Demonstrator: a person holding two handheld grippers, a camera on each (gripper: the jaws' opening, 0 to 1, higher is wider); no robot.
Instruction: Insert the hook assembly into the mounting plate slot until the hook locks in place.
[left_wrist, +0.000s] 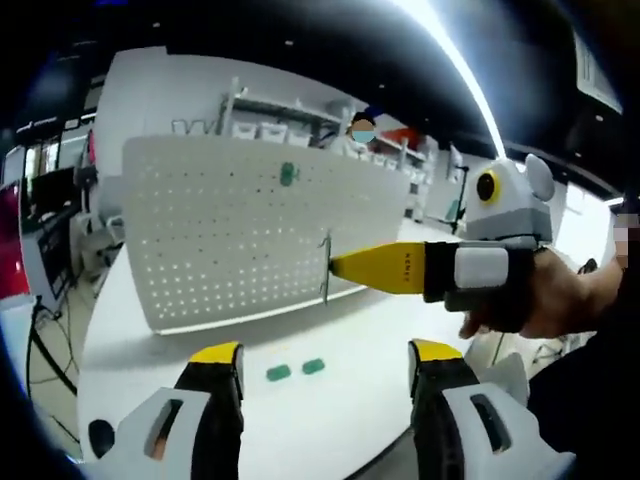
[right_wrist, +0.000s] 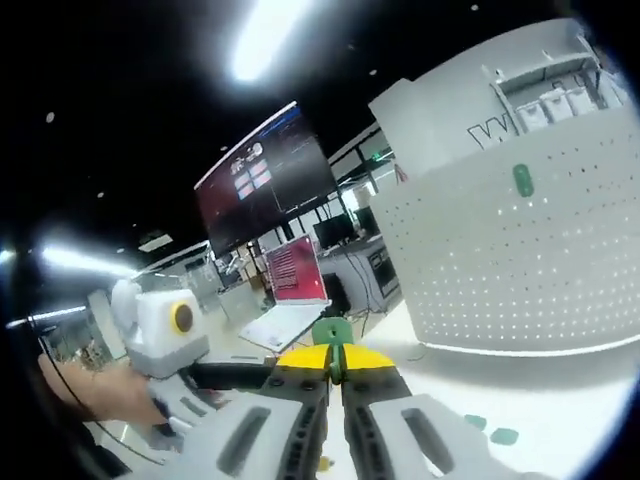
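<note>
The right gripper (left_wrist: 338, 266), jaws clamped on a green-tipped hook (right_wrist: 331, 332), holds its metal wire upright just beside the pegboard (left_wrist: 230, 230), which stands on the white table (left_wrist: 330, 420). The left gripper (left_wrist: 325, 362) hangs nearer, jaws apart and empty.

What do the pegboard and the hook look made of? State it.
Pegboard: likely painted sheet metal or plastic; matte white, thin, evenly perforated. Hook, held by the right gripper: apparently bare metal wire; thin, grey, with green plastic-looking base.
</note>
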